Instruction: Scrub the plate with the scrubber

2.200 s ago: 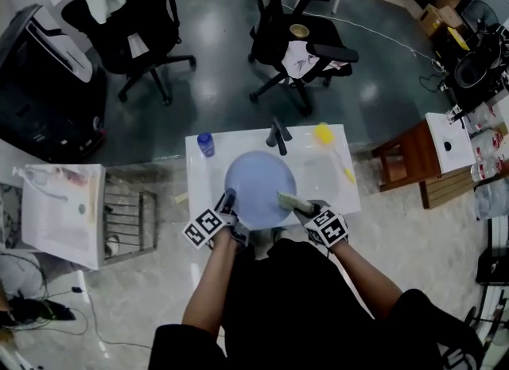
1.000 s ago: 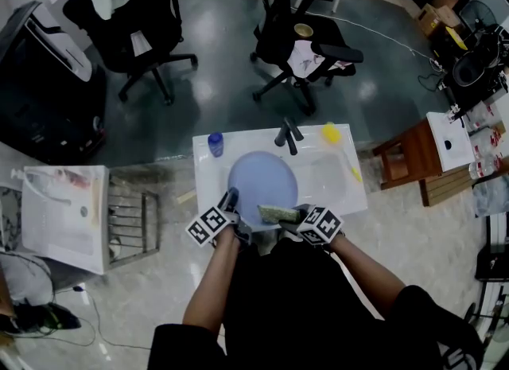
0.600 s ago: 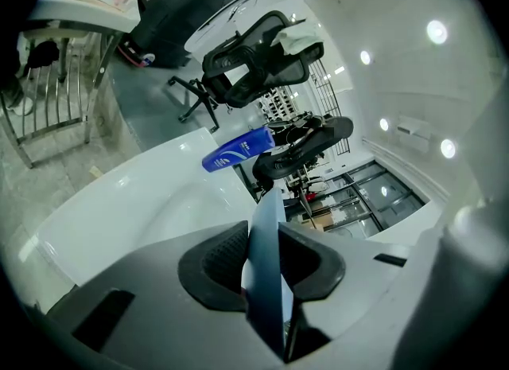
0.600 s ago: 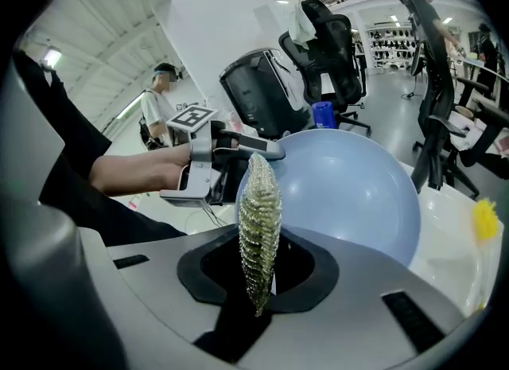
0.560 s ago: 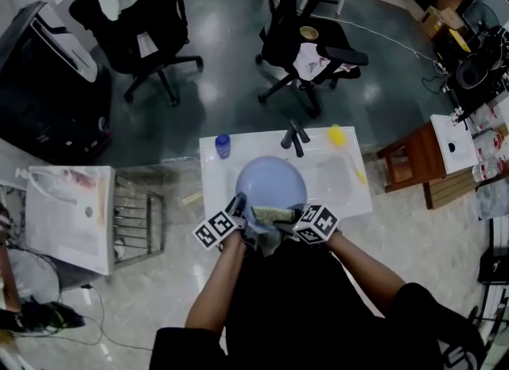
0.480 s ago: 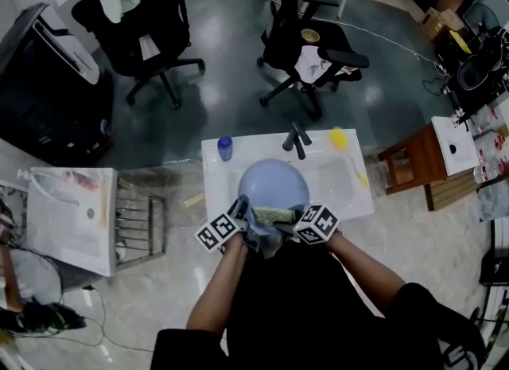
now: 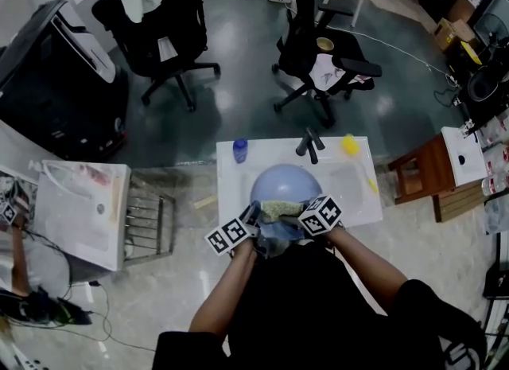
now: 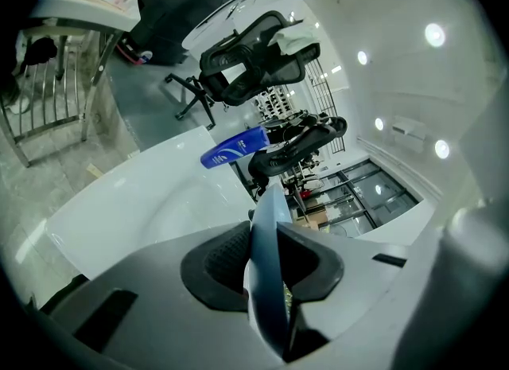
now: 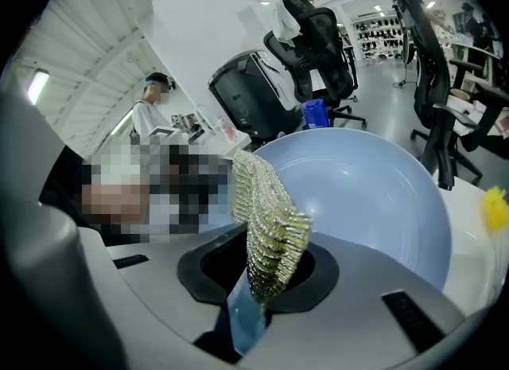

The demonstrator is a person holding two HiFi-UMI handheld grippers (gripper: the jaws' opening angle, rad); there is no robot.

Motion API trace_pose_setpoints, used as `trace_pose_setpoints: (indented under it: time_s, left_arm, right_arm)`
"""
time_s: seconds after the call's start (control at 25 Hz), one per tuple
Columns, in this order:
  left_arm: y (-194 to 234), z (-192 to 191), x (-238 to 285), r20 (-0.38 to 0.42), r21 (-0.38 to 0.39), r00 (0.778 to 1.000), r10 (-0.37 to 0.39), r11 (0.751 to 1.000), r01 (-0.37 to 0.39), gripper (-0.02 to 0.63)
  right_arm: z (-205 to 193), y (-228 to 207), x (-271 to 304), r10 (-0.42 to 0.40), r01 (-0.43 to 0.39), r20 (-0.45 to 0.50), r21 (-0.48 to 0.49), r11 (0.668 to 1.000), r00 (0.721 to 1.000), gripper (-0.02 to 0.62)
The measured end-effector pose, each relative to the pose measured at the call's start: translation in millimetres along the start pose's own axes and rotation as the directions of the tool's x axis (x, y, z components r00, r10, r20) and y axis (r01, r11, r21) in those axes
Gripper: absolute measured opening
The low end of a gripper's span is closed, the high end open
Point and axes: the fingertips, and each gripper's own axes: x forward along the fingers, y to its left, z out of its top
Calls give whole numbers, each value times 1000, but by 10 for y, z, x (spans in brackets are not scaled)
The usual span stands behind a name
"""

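The head view hangs high above the white counter [image 7: 229, 181] and looks steeply down, taking in the floor [image 7: 238, 82] and the office chairs [image 7: 306, 42] beyond it. The left gripper view sits low at the counter's near edge, so close that the plate [image 8: 266, 225] fills its middle edge-on. It faces out toward the blue bottle [image 8: 235, 147] (the head view shows that bottle too, at the counter's far-left corner). The right gripper view, just as close, looks across the plate's hollow toward the same bottle and chairs.
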Motion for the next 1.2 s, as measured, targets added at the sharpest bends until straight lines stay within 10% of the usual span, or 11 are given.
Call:
trace_pose_setpoints:
  time_s: [1.2]
  left_arm:
    - [-133,-301,-91,-72,117,997,-27,992,35,77]
  right_arm:
    - [78,-538,-28,-211,202,-99,-92,975,973,67]
